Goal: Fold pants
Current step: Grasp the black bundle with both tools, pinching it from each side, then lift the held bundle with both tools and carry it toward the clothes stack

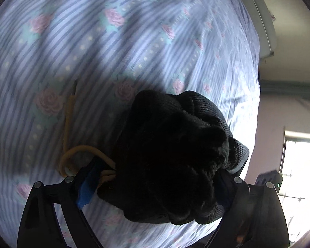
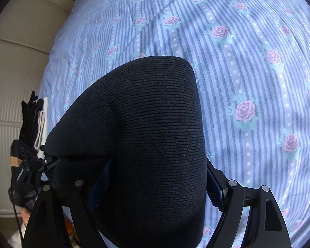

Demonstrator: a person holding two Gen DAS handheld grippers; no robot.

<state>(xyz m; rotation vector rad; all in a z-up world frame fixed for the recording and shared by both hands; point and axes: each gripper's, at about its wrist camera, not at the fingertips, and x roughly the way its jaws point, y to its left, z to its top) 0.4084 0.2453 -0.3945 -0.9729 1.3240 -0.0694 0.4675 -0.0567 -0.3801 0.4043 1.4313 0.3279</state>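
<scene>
The pants (image 1: 171, 144) are black, fuzzy inside and ribbed outside, and sit bunched into a thick wad. My left gripper (image 1: 167, 165) is shut on that wad, which fills the gap between its fingers and drapes over the right one. A tan drawstring (image 1: 72, 155) loops out beside the blue left pad (image 1: 86, 188) onto the sheet. In the right wrist view a smooth ribbed fold of the pants (image 2: 144, 113) rises between the fingers, and my right gripper (image 2: 159, 163) is shut on it. Both grippers hang low over the striped, rose-printed bed sheet (image 2: 248, 62).
The bed sheet (image 1: 93, 41) spreads wide ahead of both grippers. A white padded headboard (image 2: 16, 62) borders the bed. At the left edge of the right wrist view are the other gripper's body (image 2: 22, 165) and more black fabric (image 2: 29, 113). A bright window (image 1: 299, 165) lies beyond the bed's edge.
</scene>
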